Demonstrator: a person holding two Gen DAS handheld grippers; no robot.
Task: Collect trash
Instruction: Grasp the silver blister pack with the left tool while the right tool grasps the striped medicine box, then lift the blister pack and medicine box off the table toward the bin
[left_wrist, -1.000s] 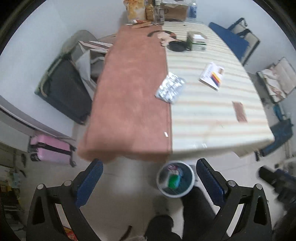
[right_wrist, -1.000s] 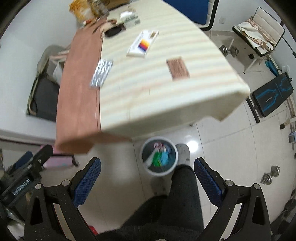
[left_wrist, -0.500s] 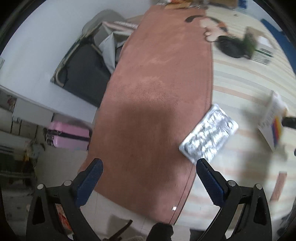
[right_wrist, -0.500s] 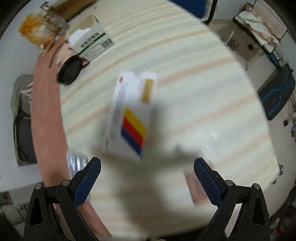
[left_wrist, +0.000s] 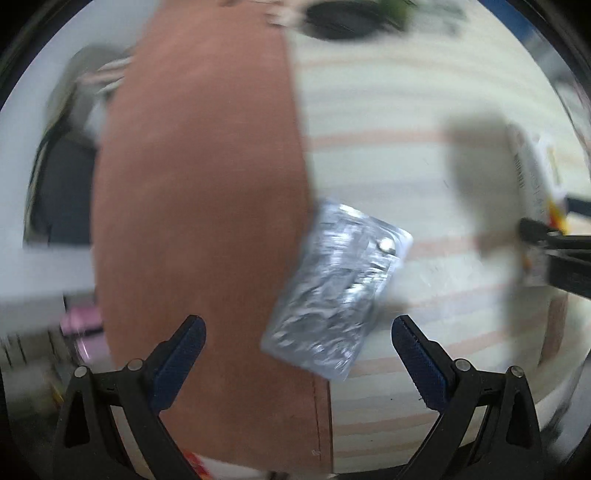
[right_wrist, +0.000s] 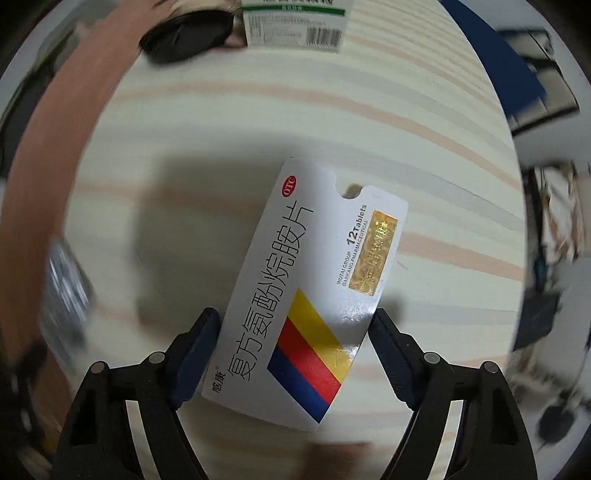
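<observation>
A silver foil blister pack lies on the striped table, its left end on the edge of the brown cloth. My left gripper is open just above its near end. A flat white medicine box with yellow, red and blue stripes lies on the table. My right gripper is open with its fingers on either side of the box's near half. The box also shows at the right edge of the left wrist view, with the right gripper beside it. The blister pack shows blurred in the right wrist view.
A white and green medicine box and a black round object lie at the far end of the striped table. Chairs and bags stand on the floor to the right. A dark suitcase stands left of the table.
Both grippers have come down from above the floor bin to the table top. The left one now hangs over the blister pack, the right one straddles the striped box.
</observation>
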